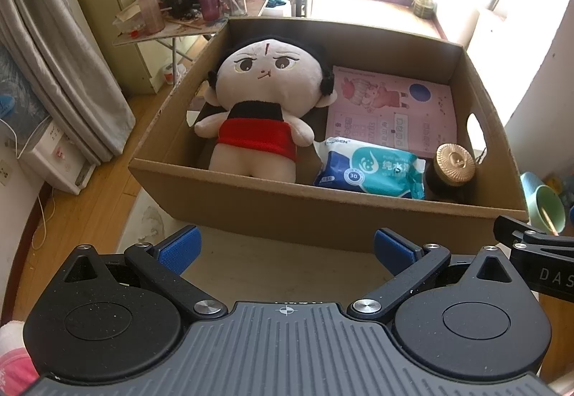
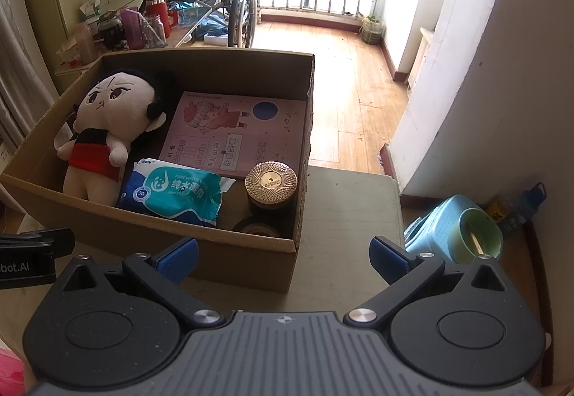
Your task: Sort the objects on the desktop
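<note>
**Both grippers empty, box already packed**

Nearest: left gripper point(image 1: 285, 249) and right gripper point(image 2: 283, 254), jaws spread wide, nothing between them, both hovering over the tabletop point(image 2: 351, 206) just short of the cardboard box point(image 1: 323, 213).

Box contents:
- plush doll point(image 1: 265, 98), left side, lying face up. Soft, light; pinch the torso.
- pink booklet point(image 1: 394, 105), flat on the floor, thin; take by an edge.
- wet-wipes pack point(image 1: 369, 168), front, slick and squashy; grip across the middle.
- gold-lidded jar point(image 2: 271, 186), front right corner, probably glass, heavier, fragile; grip the sides.
- dark round item point(image 2: 256, 227) beside the jar, possibly a tape roll, mostly hidden.

No loose items visible on the tabletop.
</note>
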Demonstrator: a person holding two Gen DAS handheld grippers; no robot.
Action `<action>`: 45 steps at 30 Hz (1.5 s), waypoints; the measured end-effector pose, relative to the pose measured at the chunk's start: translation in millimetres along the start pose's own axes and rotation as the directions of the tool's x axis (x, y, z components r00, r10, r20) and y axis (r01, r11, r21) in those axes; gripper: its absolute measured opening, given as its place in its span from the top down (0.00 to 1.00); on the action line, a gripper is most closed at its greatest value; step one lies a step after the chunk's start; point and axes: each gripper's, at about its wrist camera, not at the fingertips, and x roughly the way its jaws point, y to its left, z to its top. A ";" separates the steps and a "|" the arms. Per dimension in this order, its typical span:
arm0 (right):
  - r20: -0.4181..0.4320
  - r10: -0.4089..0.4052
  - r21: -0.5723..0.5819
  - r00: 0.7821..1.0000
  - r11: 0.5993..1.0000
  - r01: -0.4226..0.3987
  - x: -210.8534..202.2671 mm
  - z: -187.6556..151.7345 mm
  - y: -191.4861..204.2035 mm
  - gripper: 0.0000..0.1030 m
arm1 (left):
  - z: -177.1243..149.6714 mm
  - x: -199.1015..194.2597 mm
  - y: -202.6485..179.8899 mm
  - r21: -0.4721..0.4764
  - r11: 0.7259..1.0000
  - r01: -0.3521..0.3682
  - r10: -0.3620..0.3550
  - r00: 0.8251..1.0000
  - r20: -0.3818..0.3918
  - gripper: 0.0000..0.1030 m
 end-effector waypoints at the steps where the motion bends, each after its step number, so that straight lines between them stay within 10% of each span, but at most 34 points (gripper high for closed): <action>1: 0.000 -0.001 -0.001 1.000 1.000 0.001 -0.2 0.1 -0.1 0.00 | 0.0 0.1 0.0 -0.001 1.000 0.000 0.000 1.000 0.001 0.00; 45: 0.011 0.005 0.000 1.000 1.000 -0.005 -8.3 -1.7 2.9 0.00 | -2.6 -9.6 2.2 -0.005 1.000 -0.006 0.006 1.000 0.008 0.00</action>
